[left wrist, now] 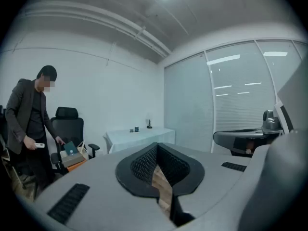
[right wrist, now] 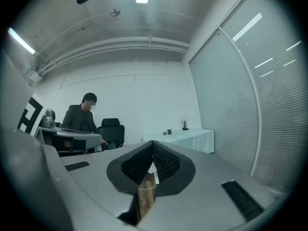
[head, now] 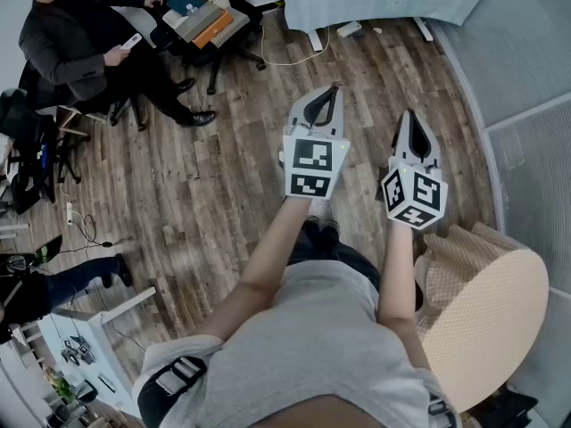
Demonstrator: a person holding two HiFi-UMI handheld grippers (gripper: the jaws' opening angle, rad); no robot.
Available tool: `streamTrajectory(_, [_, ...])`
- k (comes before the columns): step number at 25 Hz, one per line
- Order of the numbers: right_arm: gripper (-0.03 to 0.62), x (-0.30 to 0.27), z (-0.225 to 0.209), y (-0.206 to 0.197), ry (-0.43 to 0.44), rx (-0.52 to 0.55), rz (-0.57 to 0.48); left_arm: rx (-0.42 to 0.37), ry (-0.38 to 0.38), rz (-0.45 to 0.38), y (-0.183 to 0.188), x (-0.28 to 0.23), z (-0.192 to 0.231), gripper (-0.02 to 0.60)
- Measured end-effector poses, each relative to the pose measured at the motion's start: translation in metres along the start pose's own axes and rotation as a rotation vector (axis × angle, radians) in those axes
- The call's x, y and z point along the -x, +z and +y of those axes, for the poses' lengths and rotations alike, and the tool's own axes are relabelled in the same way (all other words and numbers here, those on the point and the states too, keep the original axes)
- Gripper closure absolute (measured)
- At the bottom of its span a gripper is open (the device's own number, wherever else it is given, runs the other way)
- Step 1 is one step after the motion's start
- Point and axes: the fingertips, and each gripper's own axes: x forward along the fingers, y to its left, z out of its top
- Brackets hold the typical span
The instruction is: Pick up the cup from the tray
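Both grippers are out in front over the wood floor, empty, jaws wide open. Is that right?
No: the jaws are shut, not wide open, as the left gripper and right gripper show in their own gripper views. Both are empty, out in front over the wood floor.

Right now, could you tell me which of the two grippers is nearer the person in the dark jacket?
The left gripper: it is on the side towards that person, whereas the right gripper is nearer the beige round seat.
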Motion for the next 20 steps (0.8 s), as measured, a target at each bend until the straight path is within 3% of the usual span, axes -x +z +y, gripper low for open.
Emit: streamTrajectory(20, [0.586, -0.008, -0.027, 0.003, 0.025, 0.008, -0.025, 0.016, 0.016, 0.008, -0.004, -0.025, -0.015, 0.575])
